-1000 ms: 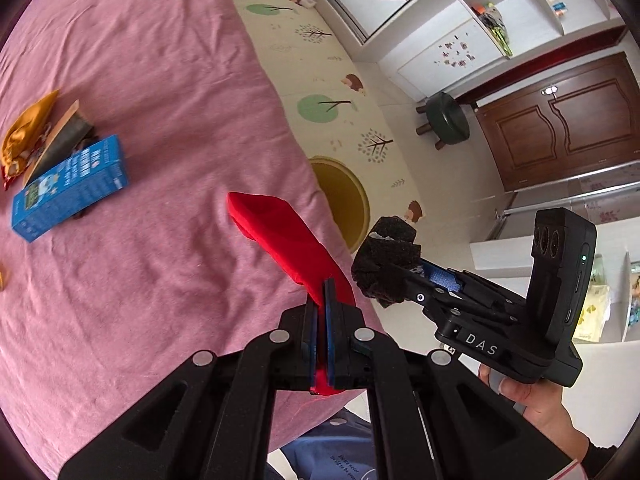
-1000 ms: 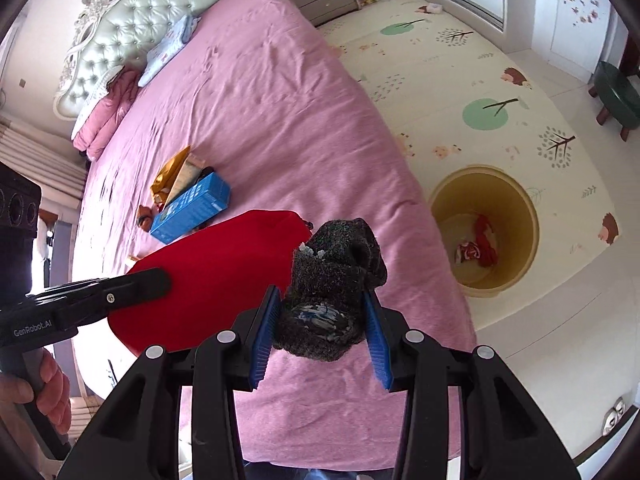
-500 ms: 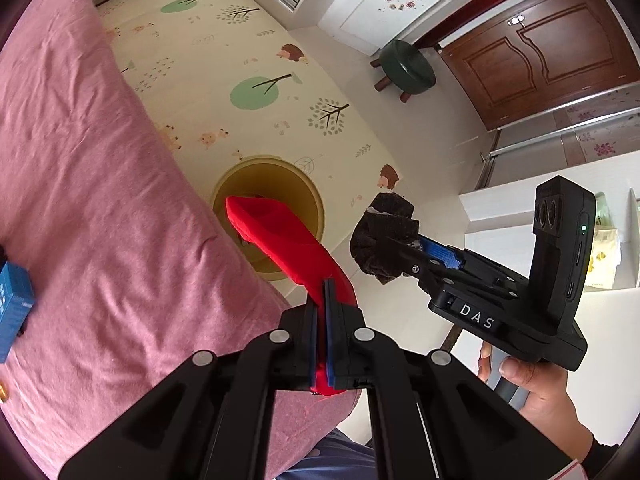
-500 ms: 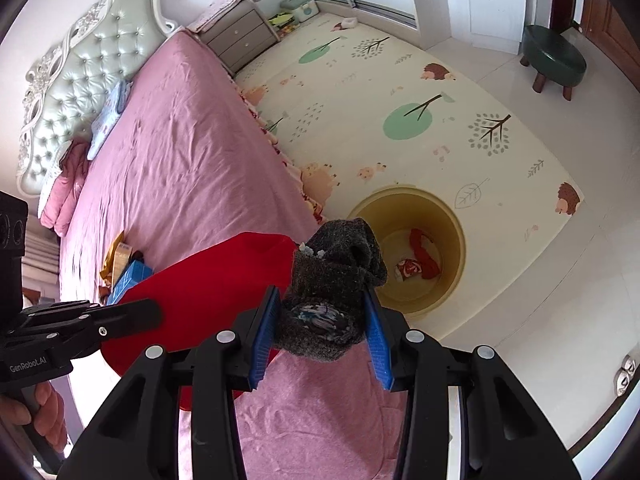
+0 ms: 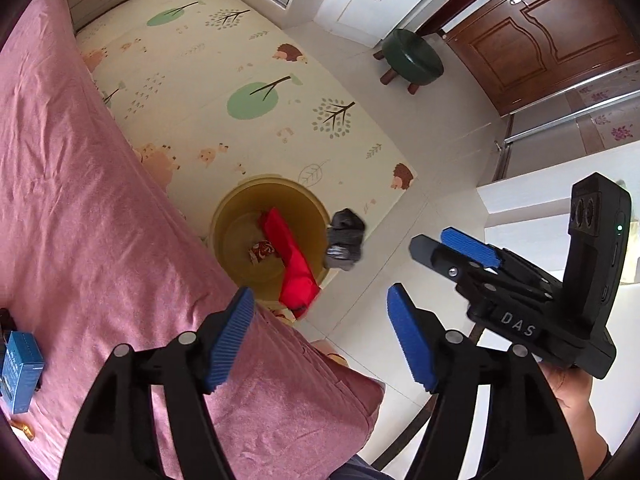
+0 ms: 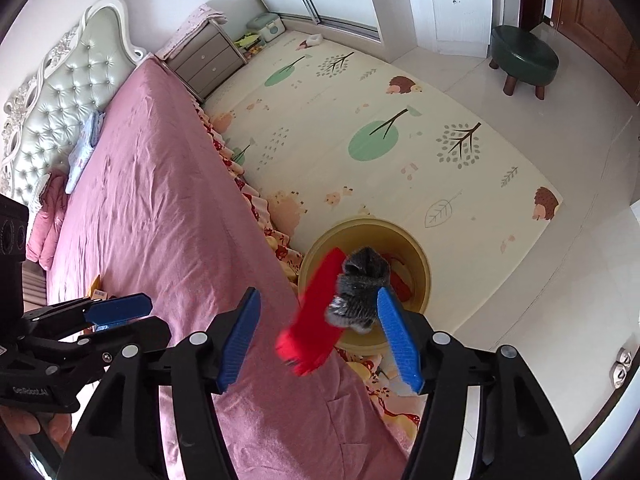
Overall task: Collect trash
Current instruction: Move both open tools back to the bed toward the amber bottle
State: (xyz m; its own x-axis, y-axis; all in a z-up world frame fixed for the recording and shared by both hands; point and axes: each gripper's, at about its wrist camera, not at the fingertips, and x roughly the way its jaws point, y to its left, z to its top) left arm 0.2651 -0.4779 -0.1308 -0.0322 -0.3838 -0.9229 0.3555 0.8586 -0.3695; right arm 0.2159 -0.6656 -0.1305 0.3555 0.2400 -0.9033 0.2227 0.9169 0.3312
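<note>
A yellow bin [image 5: 224, 236] [image 6: 420, 264] stands on the floor beside the pink bed. A red wrapper [image 5: 292, 260] [image 6: 316, 312] is falling, blurred, over the bin's mouth, free of my left gripper [image 5: 320, 332], whose jaws are opening with nothing between them. A dark grey sock [image 5: 344, 240] [image 6: 360, 288] drops at the bin's near rim, just off the right pad of my right gripper [image 6: 318, 336], whose jaws are opening too. In the left wrist view the right gripper [image 5: 440, 244] hangs to the right of the bin. A small red-patterned wrapper [image 5: 262, 250] lies inside the bin.
The pink bed [image 5: 80, 220] [image 6: 152, 200] fills the left, and a blue box [image 5: 20, 364] lies on it. A patterned play mat [image 5: 240, 92] covers the floor. A green stool [image 5: 412, 56] [image 6: 524, 60] stands near the brown door [image 5: 540, 36]. A grey nightstand [image 6: 204, 60] stands by the headboard.
Both grippers moved from over the bed to above the bin and opened. The red wrapper and the dark sock have left the jaws and are falling toward the bin.
</note>
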